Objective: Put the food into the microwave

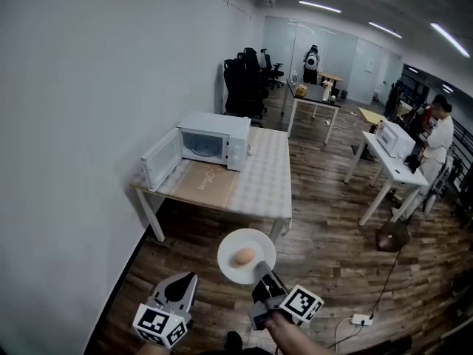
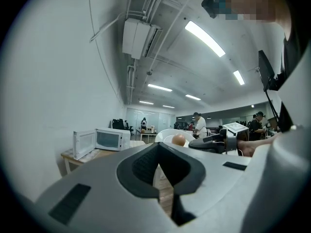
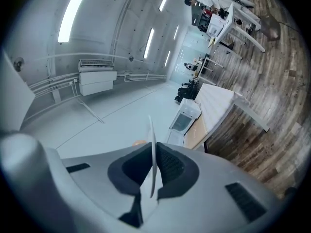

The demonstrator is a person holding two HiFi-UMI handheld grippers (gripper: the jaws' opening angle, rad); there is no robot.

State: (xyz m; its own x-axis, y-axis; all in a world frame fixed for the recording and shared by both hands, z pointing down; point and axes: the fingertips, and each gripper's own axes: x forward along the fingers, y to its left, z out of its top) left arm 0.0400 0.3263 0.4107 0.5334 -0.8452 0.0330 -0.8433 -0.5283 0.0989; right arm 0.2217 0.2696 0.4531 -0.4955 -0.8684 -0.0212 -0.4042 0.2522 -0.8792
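Note:
A white microwave (image 1: 214,140) stands on a table (image 1: 267,187) ahead, its door (image 1: 161,157) swung open to the left. My right gripper (image 1: 260,274) is shut on the near rim of a white plate (image 1: 235,266) and holds it level above the floor, short of the table. A round tan piece of food (image 1: 244,256) lies on the plate. In the right gripper view the plate (image 3: 151,130) stands edge-on between the jaws of my right gripper (image 3: 153,152). My left gripper (image 1: 179,288) hangs to the plate's left, shut and empty. The left gripper view shows the microwave (image 2: 111,139) and the food (image 2: 179,140).
A white wall runs along the left. A brown mat (image 1: 207,183) lies in front of the microwave. More tables, black office chairs (image 1: 247,80) and a person (image 1: 440,135) are at the back and right. A cable and power strip (image 1: 362,319) lie on the wood floor.

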